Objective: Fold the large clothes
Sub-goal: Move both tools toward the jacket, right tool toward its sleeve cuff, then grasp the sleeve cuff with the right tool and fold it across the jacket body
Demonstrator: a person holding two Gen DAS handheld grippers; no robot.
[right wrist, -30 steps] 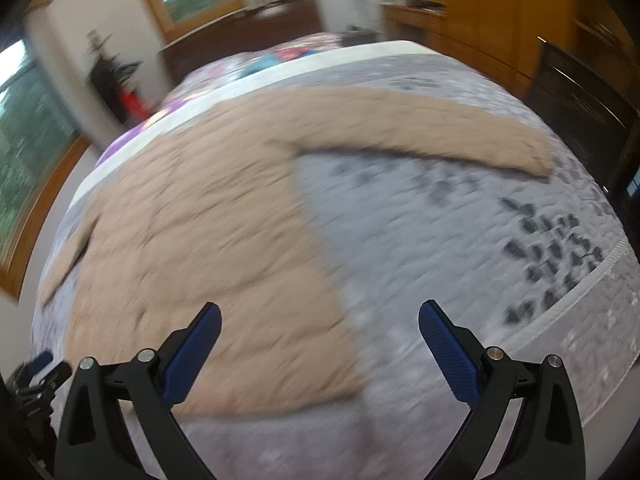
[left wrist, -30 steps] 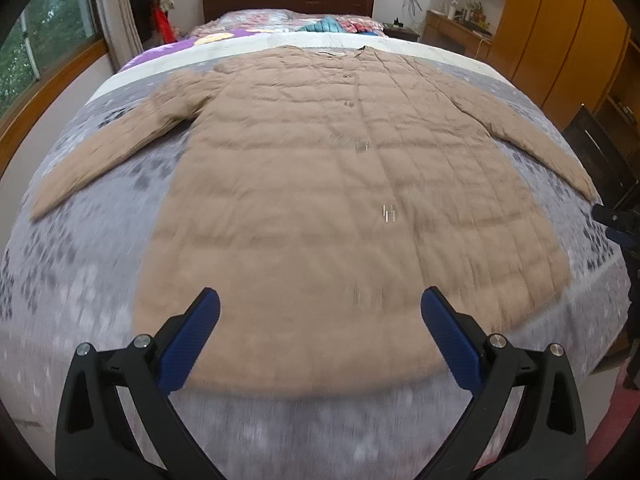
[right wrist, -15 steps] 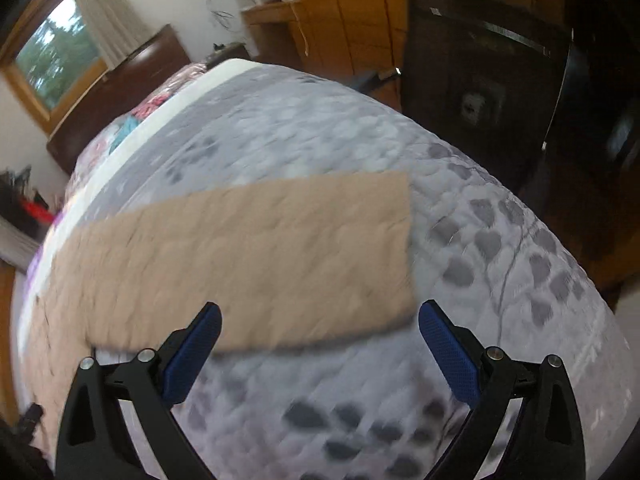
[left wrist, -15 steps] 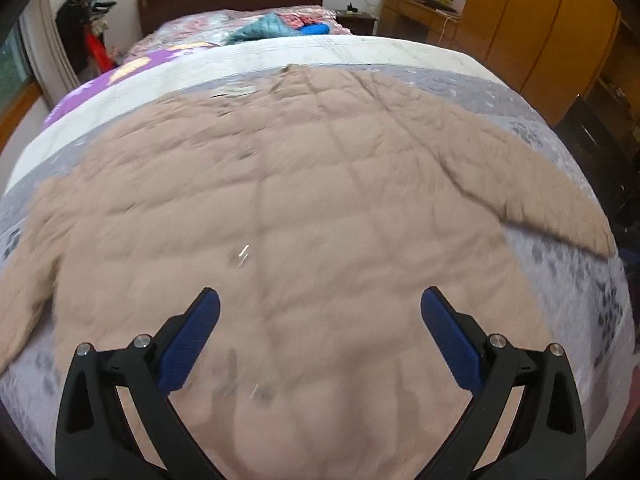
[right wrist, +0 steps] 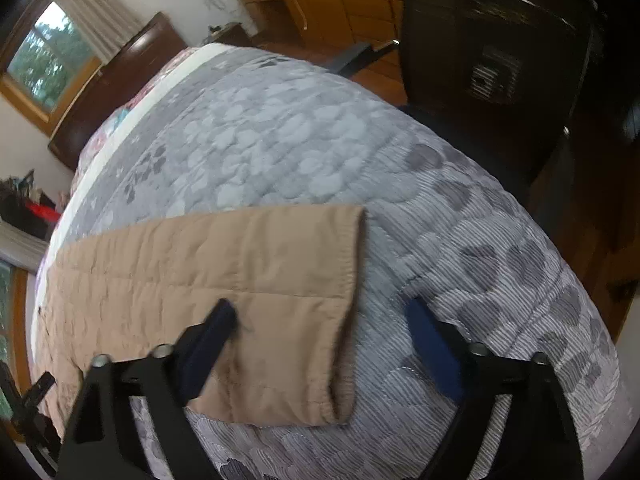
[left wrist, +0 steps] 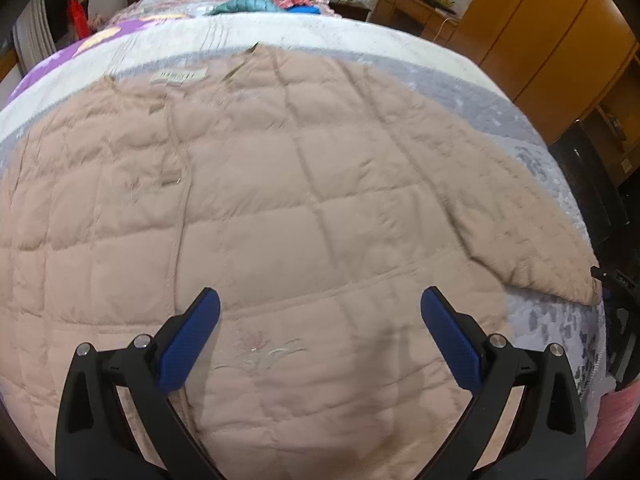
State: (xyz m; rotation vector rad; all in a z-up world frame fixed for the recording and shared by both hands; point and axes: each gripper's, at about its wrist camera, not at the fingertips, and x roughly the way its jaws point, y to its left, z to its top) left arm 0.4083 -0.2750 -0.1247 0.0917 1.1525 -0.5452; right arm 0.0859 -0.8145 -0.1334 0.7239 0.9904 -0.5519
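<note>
A large tan quilted jacket (left wrist: 280, 200) lies flat, front up, on a bed. In the left wrist view my left gripper (left wrist: 320, 312) hangs open just above the jacket's chest. The jacket's right sleeve (left wrist: 520, 232) runs out toward the bed's right side. In the right wrist view my right gripper (right wrist: 324, 316) is open and low over that sleeve's cuff (right wrist: 344, 312). Its left finger (right wrist: 216, 328) rests on the sleeve and its right finger (right wrist: 428, 336) is on the bedspread past the cuff.
The grey flower-pattern bedspread (right wrist: 304, 140) covers the bed. A dark chair (right wrist: 492, 72) stands close by the bed's right edge. Pillows and loose clothes (left wrist: 256, 0) lie at the dark headboard. Orange wardrobes (left wrist: 540, 32) line the right wall.
Both grippers have moved forward and down. The left went from the hem to over the chest. The right swung from the hem to the sleeve cuff and now straddles it.
</note>
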